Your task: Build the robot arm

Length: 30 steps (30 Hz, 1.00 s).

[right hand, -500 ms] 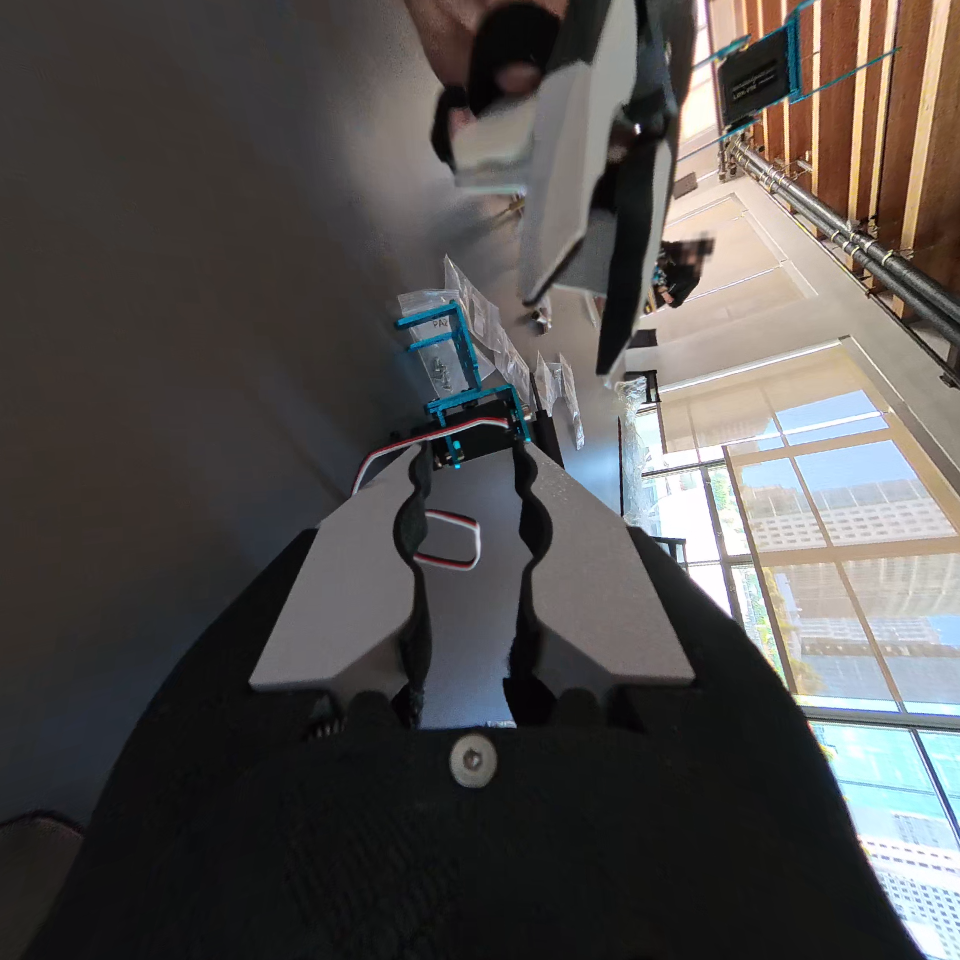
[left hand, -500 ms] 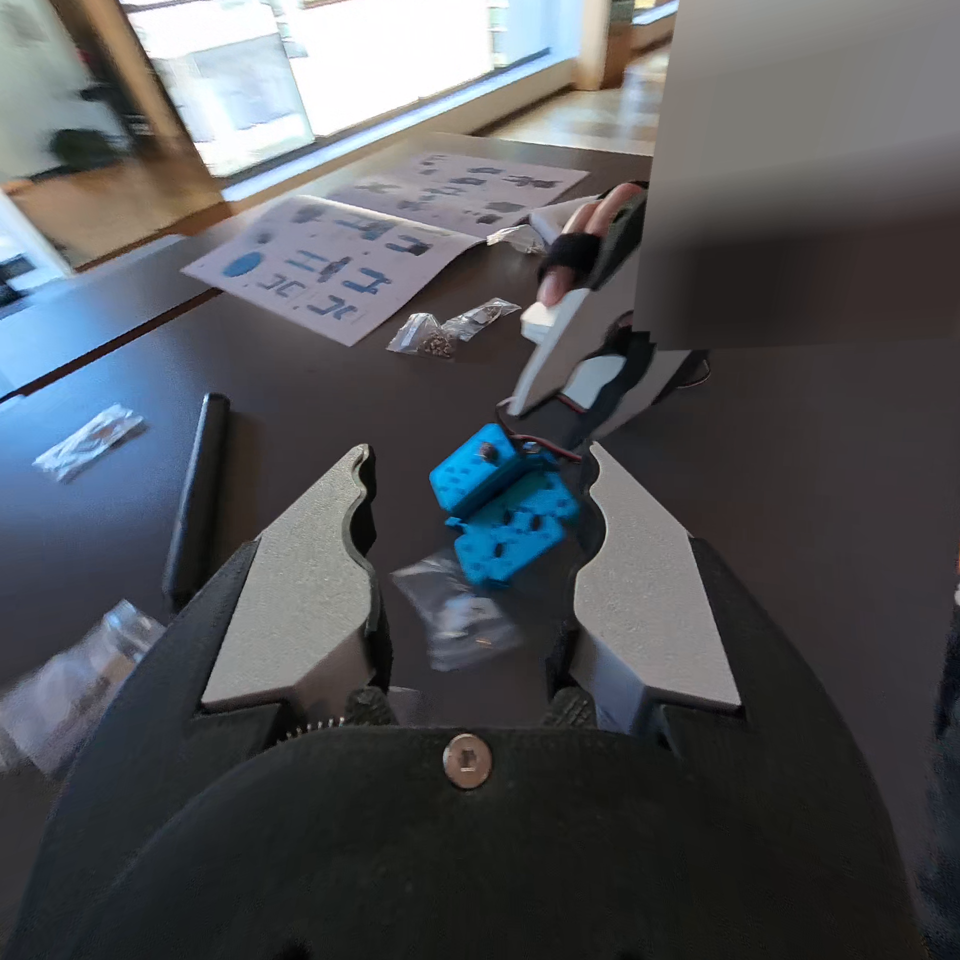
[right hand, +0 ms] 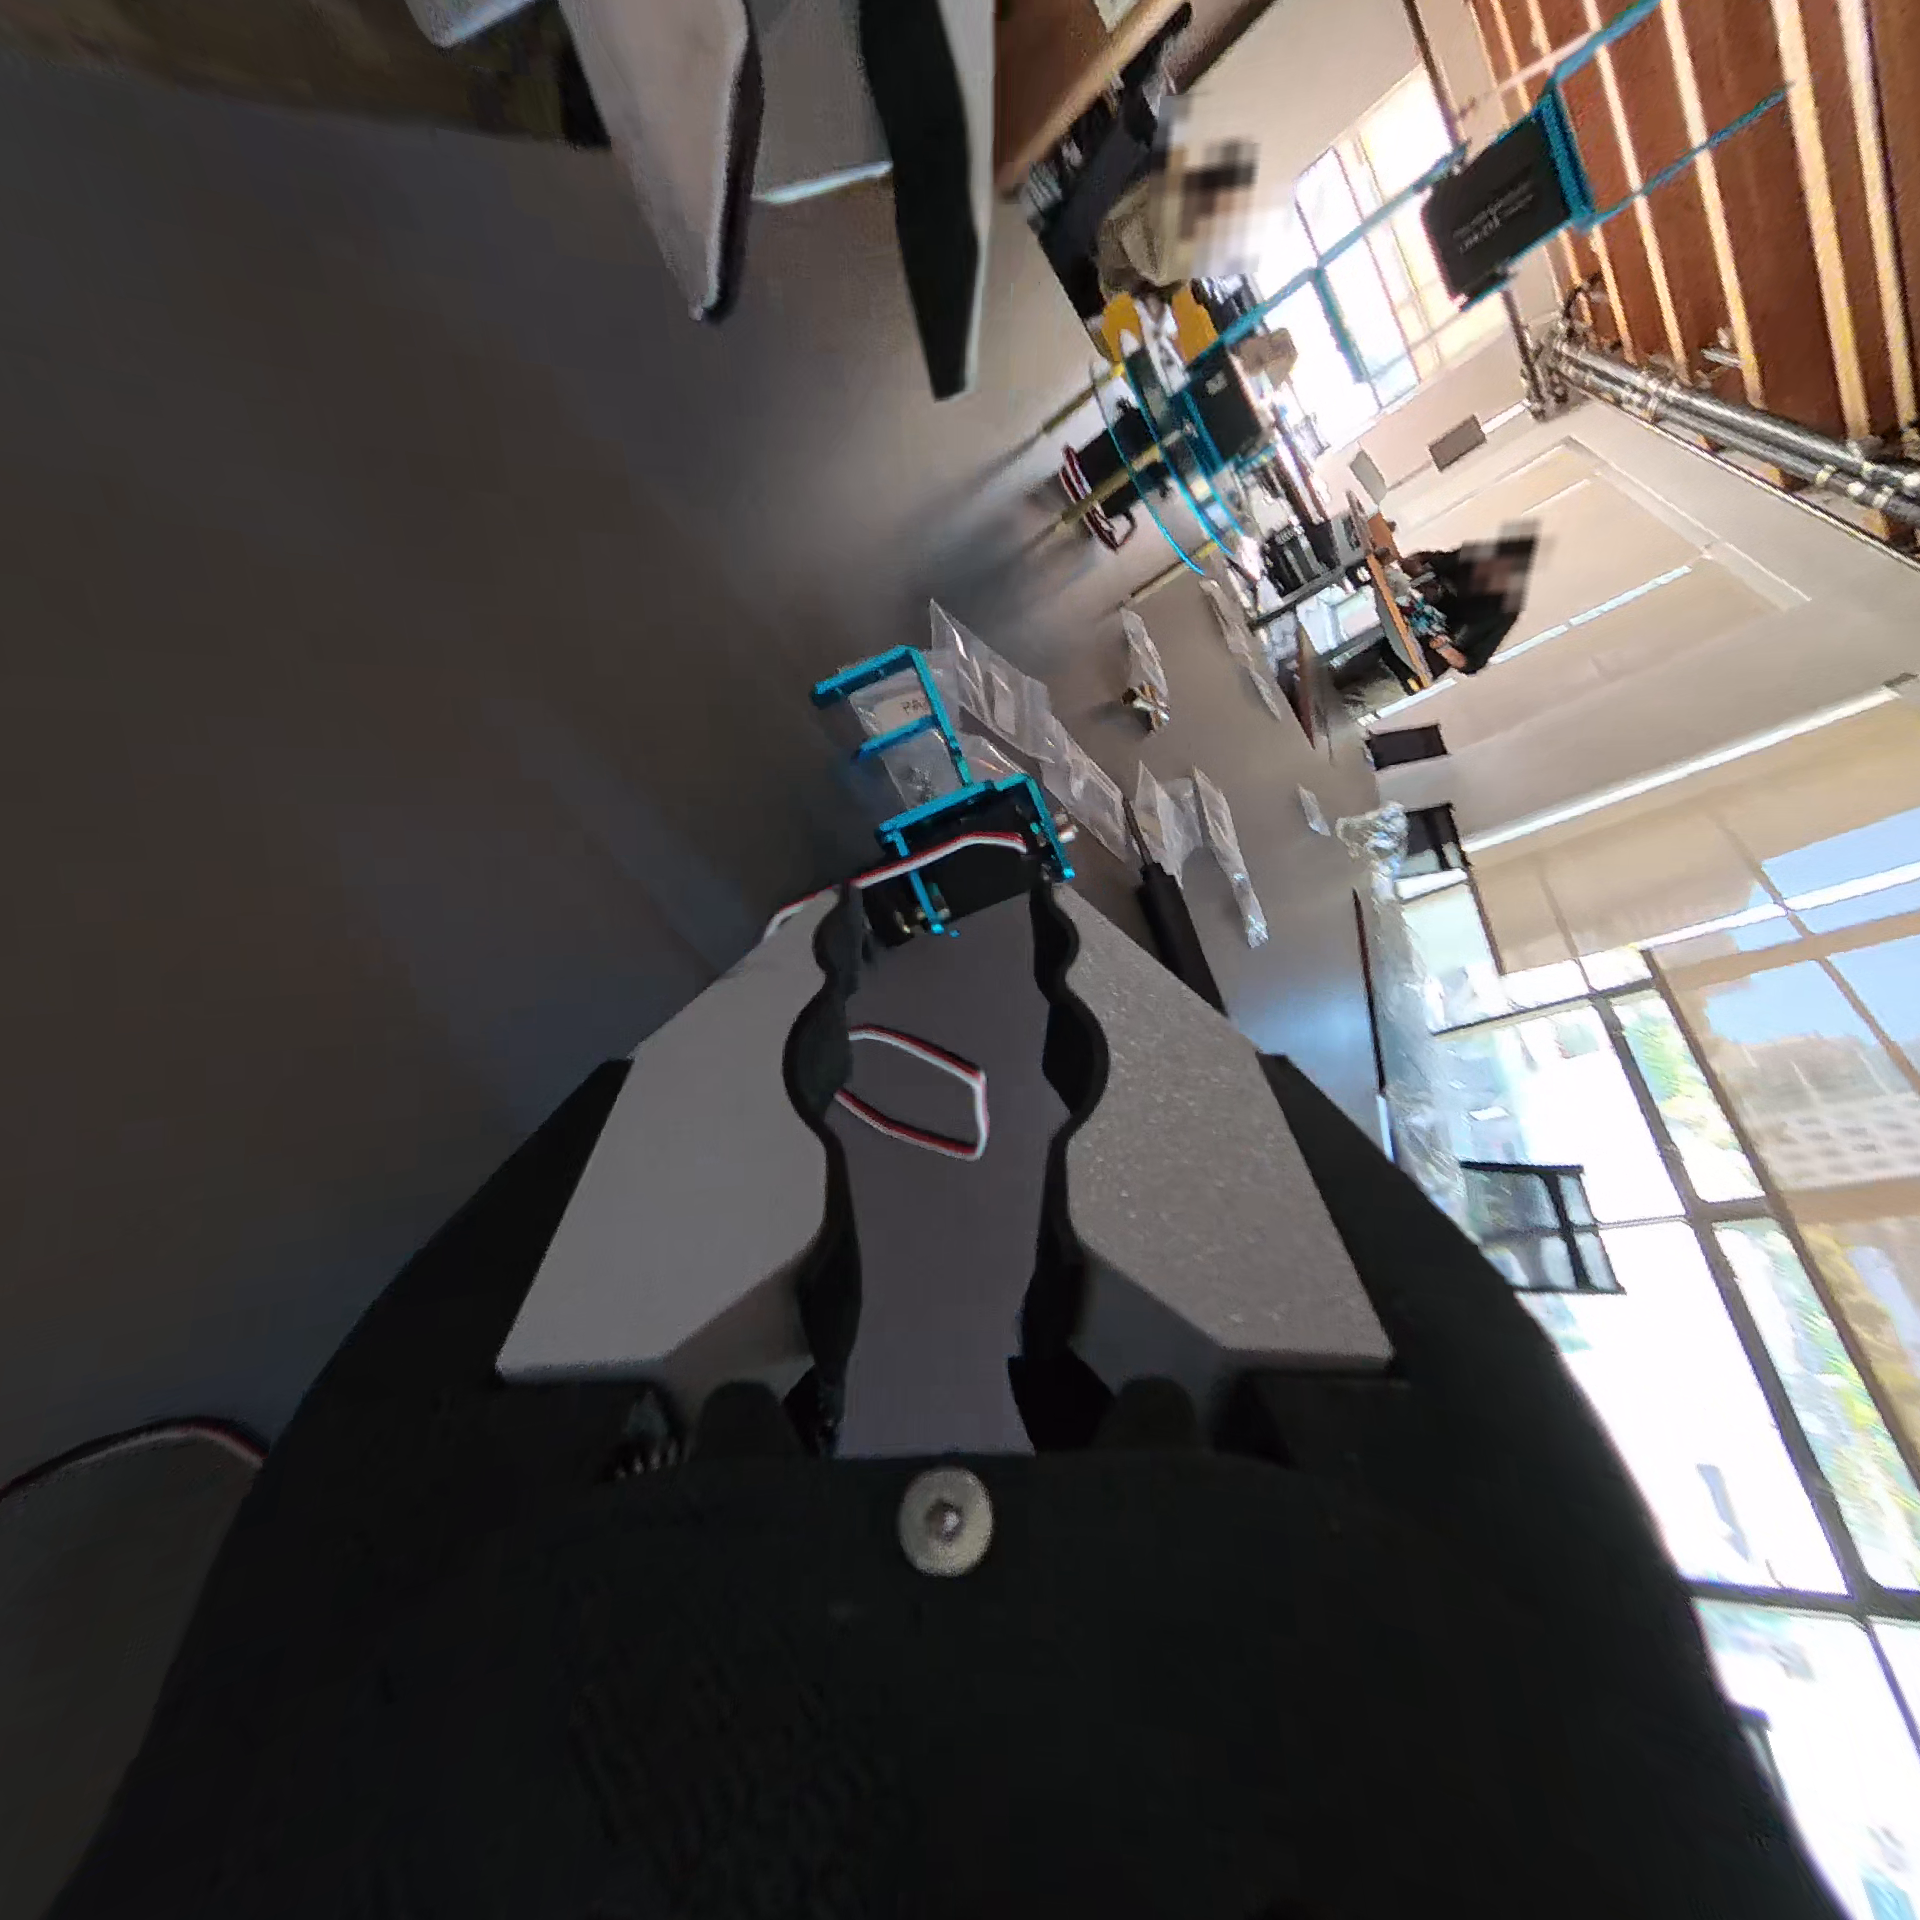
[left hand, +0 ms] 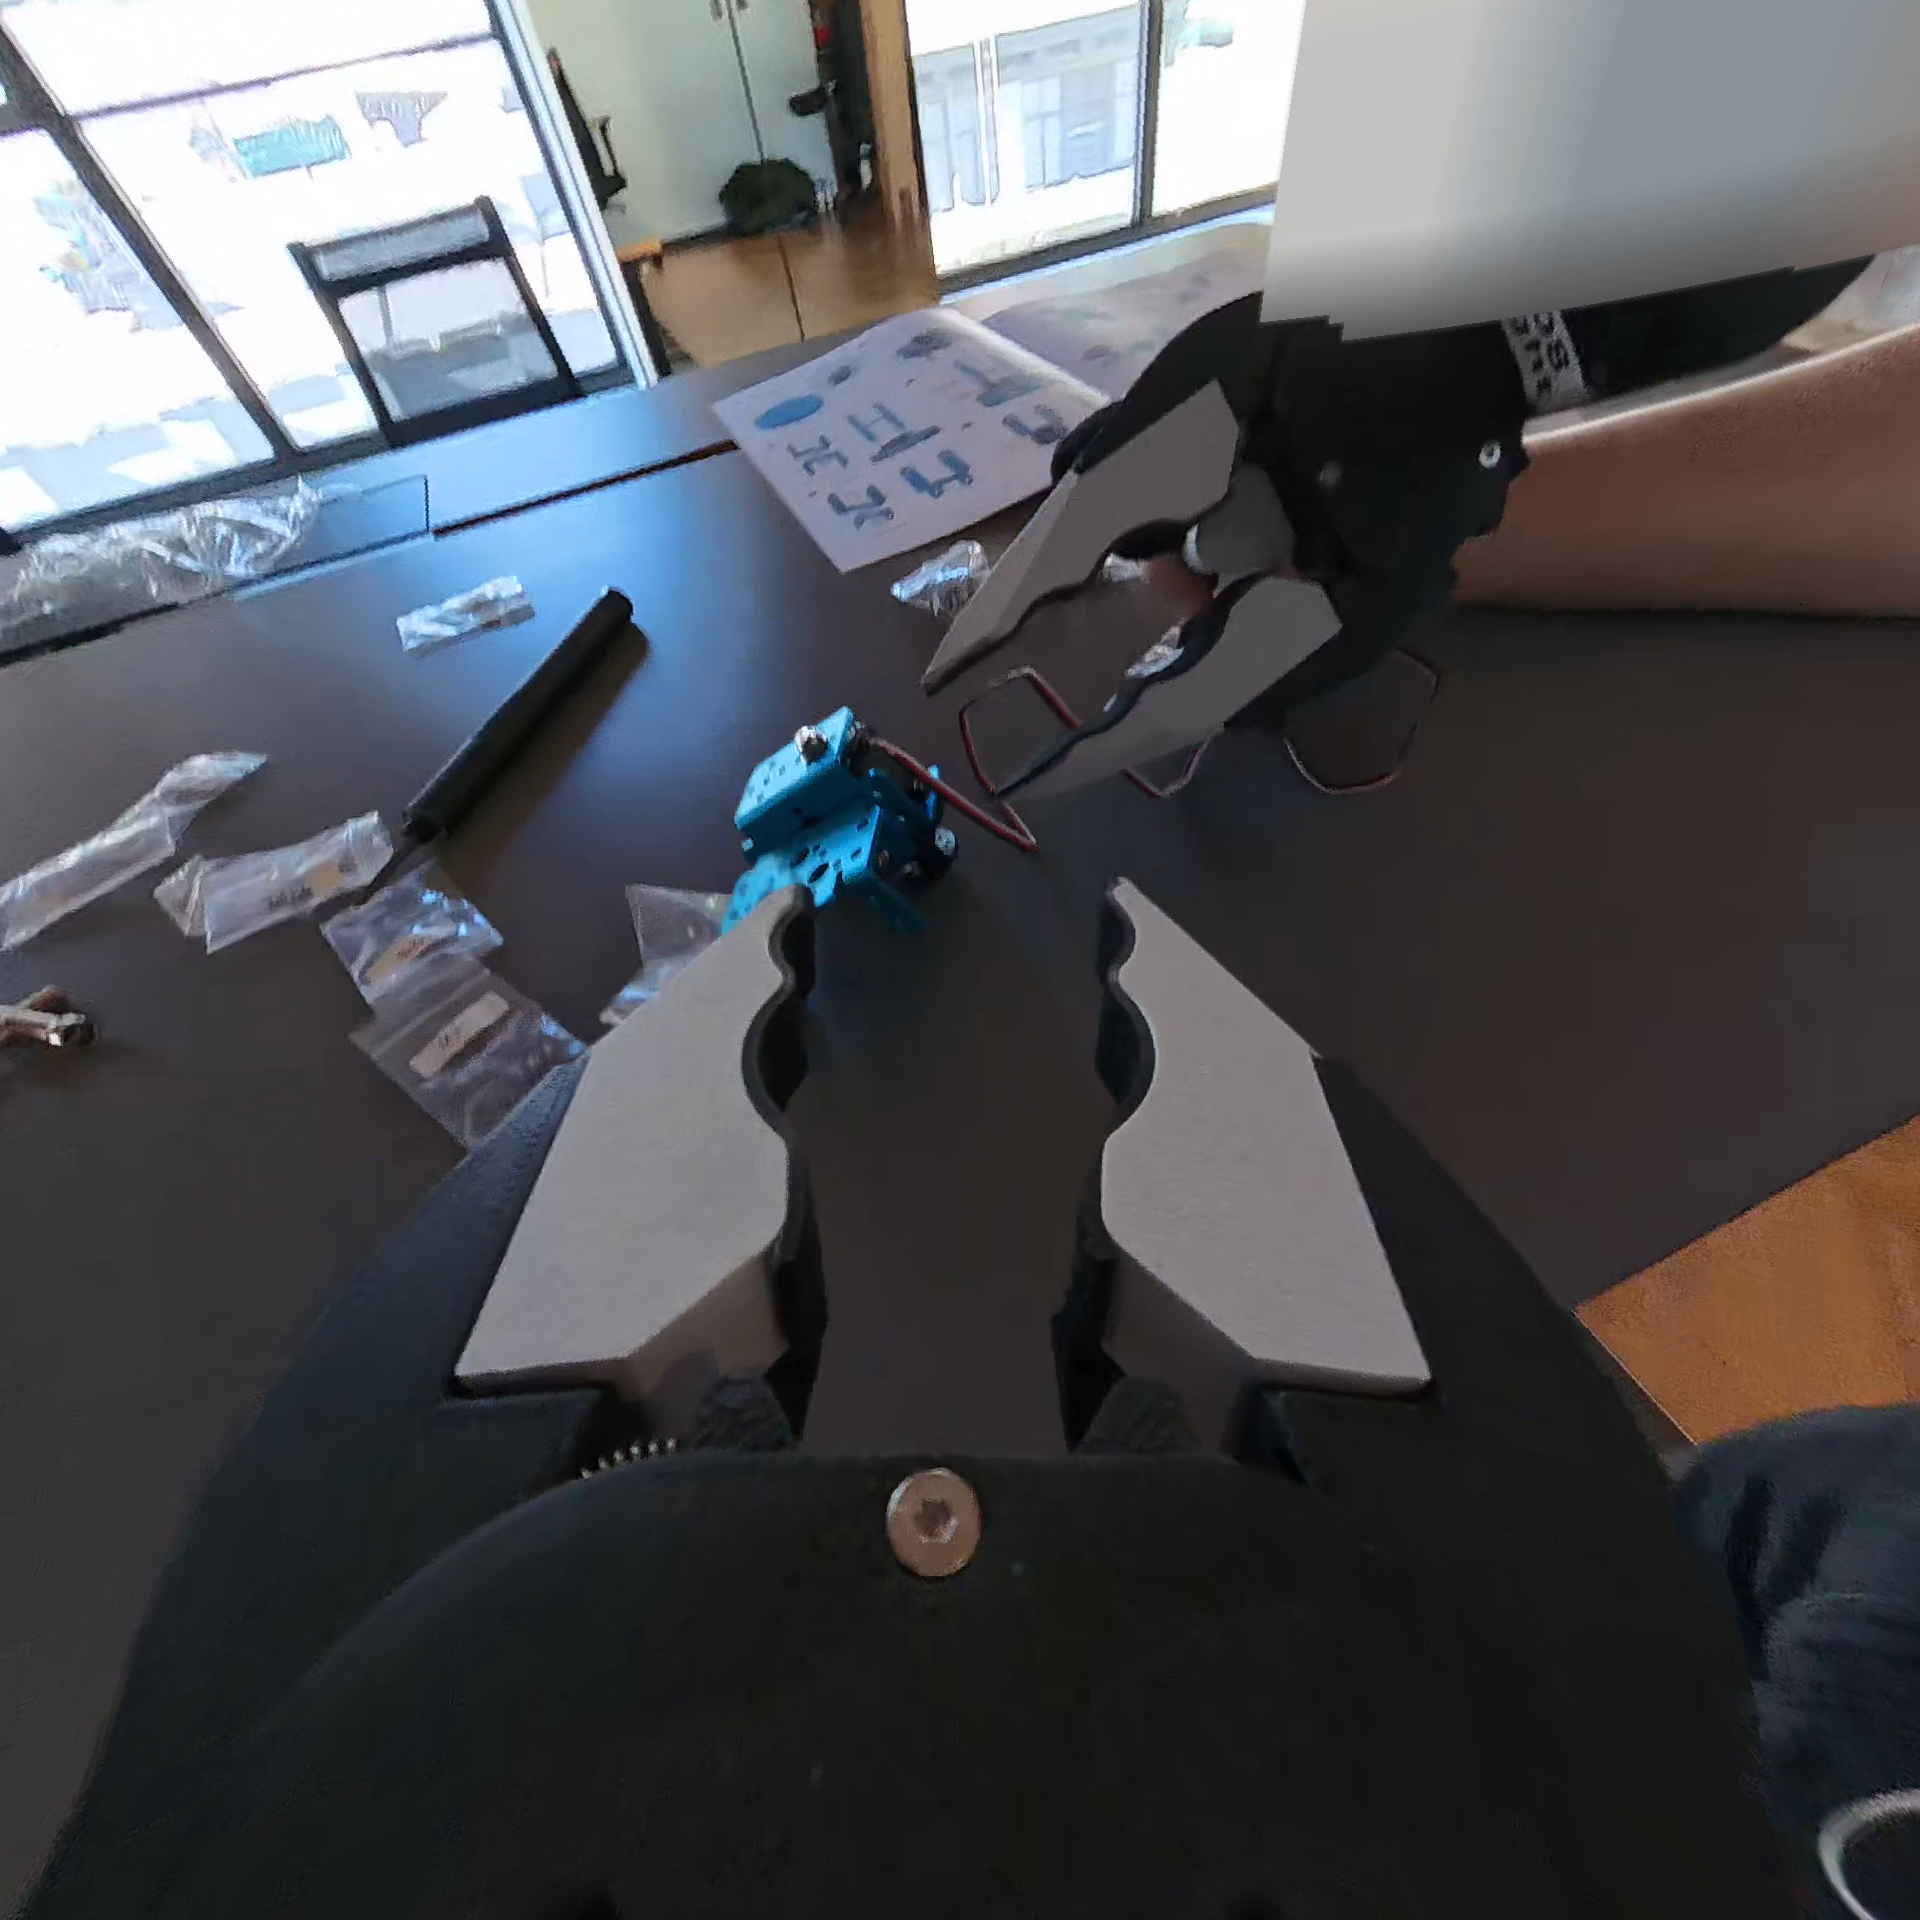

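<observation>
Two-handed, hovering over the dark bench (left hand: 1455, 935) with fingers (left hand: 644, 1143) released on both sides, gripping nothing. Holding the left gripper (left hand: 953, 899) just short of the blue servo bracket (left hand: 831, 821) lying there; straddling its wire loop (right hand: 883, 1039) with the right gripper (right hand: 940, 904). Leaving plastic bags (left hand: 416, 935), black rod (left hand: 520, 717) and open booklet (left hand: 904, 436) lying farther off.

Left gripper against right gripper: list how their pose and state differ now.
The left gripper points level over the dark table, jaws wide apart and empty; the right gripper is rolled on its side, jaws narrower. The left sits just short of the blue bracket assembly; the right straddles its red, white and black wire. Both have grey fingers on black bodies.
</observation>
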Each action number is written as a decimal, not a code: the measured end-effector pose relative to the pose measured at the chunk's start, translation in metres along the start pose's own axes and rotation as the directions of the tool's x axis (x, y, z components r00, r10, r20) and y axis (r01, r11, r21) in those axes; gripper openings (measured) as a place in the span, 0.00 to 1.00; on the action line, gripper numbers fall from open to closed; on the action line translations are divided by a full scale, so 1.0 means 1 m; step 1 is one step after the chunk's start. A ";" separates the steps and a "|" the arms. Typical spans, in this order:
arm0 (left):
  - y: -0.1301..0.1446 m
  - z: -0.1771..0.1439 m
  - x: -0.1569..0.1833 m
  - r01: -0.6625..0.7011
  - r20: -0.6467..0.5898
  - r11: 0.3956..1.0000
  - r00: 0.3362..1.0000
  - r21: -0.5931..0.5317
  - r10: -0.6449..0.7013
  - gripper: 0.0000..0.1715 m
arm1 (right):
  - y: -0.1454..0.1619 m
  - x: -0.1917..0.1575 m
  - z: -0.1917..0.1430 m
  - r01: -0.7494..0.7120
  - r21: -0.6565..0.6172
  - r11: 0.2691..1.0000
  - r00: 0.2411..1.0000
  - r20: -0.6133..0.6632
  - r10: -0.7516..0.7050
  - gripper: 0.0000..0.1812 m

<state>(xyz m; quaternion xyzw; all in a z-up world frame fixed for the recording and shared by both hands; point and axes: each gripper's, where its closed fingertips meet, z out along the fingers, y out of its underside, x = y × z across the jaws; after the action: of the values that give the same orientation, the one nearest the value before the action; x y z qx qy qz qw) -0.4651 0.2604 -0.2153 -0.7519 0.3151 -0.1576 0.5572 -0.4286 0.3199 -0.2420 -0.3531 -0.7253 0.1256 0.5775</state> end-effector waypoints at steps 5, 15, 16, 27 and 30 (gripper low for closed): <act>0.010 -0.014 0.022 -0.024 0.015 0.995 1.000 -0.101 0.026 0.20 | 0.006 -0.004 0.005 0.041 -0.020 0.999 0.999 0.025 -0.041 0.18; 0.010 0.014 0.022 -0.390 0.089 0.889 0.903 -0.238 0.420 0.15 | 0.013 -0.001 0.005 0.050 -0.030 0.998 0.999 0.018 -0.050 0.13; 0.010 0.018 0.021 -0.403 0.080 0.885 0.899 -0.234 0.430 0.16 | 0.015 0.000 0.005 0.040 -0.033 0.999 0.999 0.016 -0.039 0.13; 0.016 -0.001 -0.019 -0.301 0.007 0.944 0.952 -0.137 0.305 0.16 | 0.015 0.065 -0.015 -0.301 0.037 0.953 0.952 -0.049 0.303 0.14; 0.025 -0.015 -0.035 -0.264 -0.063 0.956 0.964 -0.126 0.258 0.16 | 0.044 0.083 0.006 -0.284 -0.208 0.936 0.950 0.069 0.304 0.20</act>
<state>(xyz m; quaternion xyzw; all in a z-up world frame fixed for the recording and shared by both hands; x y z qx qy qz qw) -0.5073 0.2675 -0.2298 -0.7354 0.4341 -0.0783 0.5144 -0.4245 0.4077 -0.2077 -0.5059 -0.7011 0.1562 0.4776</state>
